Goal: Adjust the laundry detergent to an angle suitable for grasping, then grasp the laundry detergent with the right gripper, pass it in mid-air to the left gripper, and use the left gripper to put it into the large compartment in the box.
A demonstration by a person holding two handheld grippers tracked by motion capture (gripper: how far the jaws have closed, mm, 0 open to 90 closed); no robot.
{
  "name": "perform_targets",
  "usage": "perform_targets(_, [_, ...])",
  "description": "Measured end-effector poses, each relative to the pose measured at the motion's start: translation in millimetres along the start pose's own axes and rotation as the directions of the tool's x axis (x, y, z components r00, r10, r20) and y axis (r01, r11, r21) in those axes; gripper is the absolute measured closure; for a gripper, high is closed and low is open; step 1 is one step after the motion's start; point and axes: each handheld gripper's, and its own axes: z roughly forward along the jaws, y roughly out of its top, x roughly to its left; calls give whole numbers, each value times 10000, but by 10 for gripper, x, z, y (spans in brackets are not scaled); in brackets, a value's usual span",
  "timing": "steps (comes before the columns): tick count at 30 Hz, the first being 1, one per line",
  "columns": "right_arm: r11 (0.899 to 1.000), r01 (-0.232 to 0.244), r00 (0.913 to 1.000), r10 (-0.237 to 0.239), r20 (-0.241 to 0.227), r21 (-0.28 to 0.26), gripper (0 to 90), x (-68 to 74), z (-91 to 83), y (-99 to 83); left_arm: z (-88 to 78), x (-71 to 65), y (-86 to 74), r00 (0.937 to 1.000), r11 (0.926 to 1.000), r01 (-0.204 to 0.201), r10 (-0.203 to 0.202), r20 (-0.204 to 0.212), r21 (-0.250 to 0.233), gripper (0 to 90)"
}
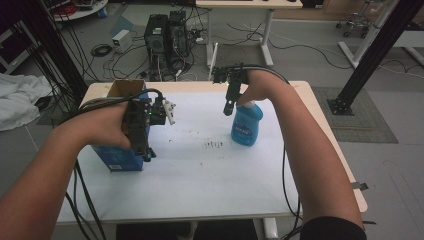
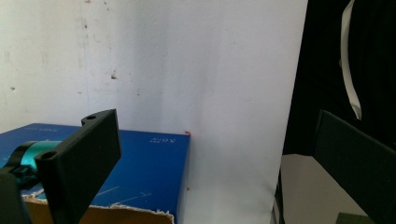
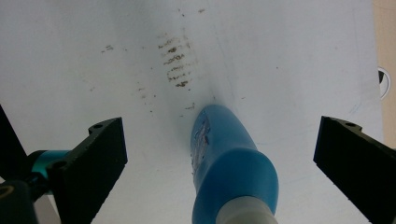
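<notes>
Bottle (image 3: 229, 163) upright mid-table beside smudges (image 3: 175, 60) | we judge it smooth, top-heavy; take the neck | our right gripper (image 3: 219, 154) gapes around it, untouched | left gripper (image 2: 215, 163) open, empty, above box (image 2: 140, 163)

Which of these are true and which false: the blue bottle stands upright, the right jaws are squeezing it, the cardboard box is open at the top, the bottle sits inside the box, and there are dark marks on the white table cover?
1. The blue bottle stands upright. True.
2. The right gripper is squeezing the bottle. False: its jaws stand wide open on either side of the bottle, not touching it.
3. The blue box is open at the top. True.
4. The bottle sits inside the box. False: it stands on the white table cover, apart from the box.
5. Dark marks show on the cover. True, just left of the bottle.
</notes>
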Motion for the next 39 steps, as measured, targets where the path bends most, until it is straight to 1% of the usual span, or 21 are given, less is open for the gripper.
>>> perform_targets(1, [9999, 91, 9999, -91, 50, -52, 17, 2, 1, 7, -4, 2, -5, 10000, 10000, -41, 41, -13, 32, 18])
perform_targets(4, [10000, 39, 10000, -39, 91, -8, 17, 6, -6, 6, -5, -8, -14, 10000, 10000, 3, -3, -22, 2, 17])
perform_targets(8, [10000, -49, 9999, 50, 99, -80, 17, 17, -30, -10, -24, -16, -38, 10000, 10000, -46, 46, -52, -86, 17])
perform_targets(11, [9999, -110, 9999, 111, 104, -88, 17, 16, -36, -15, -17, -12, -42, 10000, 10000, -18, 18, -23, -60, 18])
perform_targets(15, [9998, -91, 9999, 94, 137, -148, 17, 17, -25, -12, 25, -12, -41, 10000, 10000, -83, 83, 41, -4, 17])
perform_targets(16, [9997, -151, 9998, 153, 115, -177, 17, 23, -23, -10, 35, -16, -39, 10000, 10000, -85, 85, 35, -3, 17])
perform_targets(19, [9996, -47, 9999, 50, 98, -261, 17, 32, -8, -11, 60, -19, -30, 9999, 9999, -116, 116, 55, -34, 17])
perform_targets(20, [9995, 10, 9999, -6, 116, -302, 17, 30, -3, -16, 68, -14, -24, 9999, 9999, -134, 134, 66, -28, 18])
perform_targets(21, [9993, -130, 9999, 132, 78, -349, 17, 35, -5, -22, 78, -11, -20, 9999, 9999, -123, 124, 54, -61, 17])
perform_targets(24, [9962, -244, 9997, 246, 5, -833, 17, 31, -25, -55, 97, -9, -5, 10000, 9999, -96, 96, -19, -108, 17])
perform_targets(26, [9889, -379, 9993, 378, -35, -1438, 17, 12, -62, -93, 103, -14, 5, 10000, 9999, -77, 78, 33, -147, 17])
perform_targets(28, [9782, -565, 9984, 543, -167, -1997, 17, -10, -89, -129, 111, -23, 18, 9999, 9997, -133, 133, -12, -193, 17])
perform_targets(29, [9782, -565, 9984, 543, -167, -1997, 17, -10, -89, -129, 111, -23, 18, 9999, 9997, -133, 133, -12, -193, 17])
perform_targets(30, [9712, -689, 9976, 654, -232, -2283, 17, -17, -94, -147, 111, -23, 18, 9999, 9997, -133, 133, -12, -193, 17])
perform_targets(31, [9546, -877, 9961, 815, -335, -2848, 17, -34, -90, -183, 113, -28, 45, 9996, 9994, -269, 268, -72, -237, 17])
perform_targets(33, [9402, -1028, 9946, 927, -466, -3248, 17, -41, -73, -214, 115, -32, 56, 9995, 9992, -312, 309, -107, -266, 17])
perform_targets(35, [9241, -1089, 9937, 914, -650, -3662, 17, -51, -48, -243, 120, -40, 62, 9993, 9990, -353, 350, -119, -290, 17])
perform_targets(36, [9160, -1110, 9935, 927, -659, -3854, 17, -55, -35, -257, 124, -45, 63, 9993, 9989, -353, 350, -110, -295, 17])
perform_targets(39, [8879, -1348, 9908, 1146, -722, -4398, 17, -72, 0, -301, 135, -58, 53, 9992, 9987, -387, 383, -126, -340, 17])
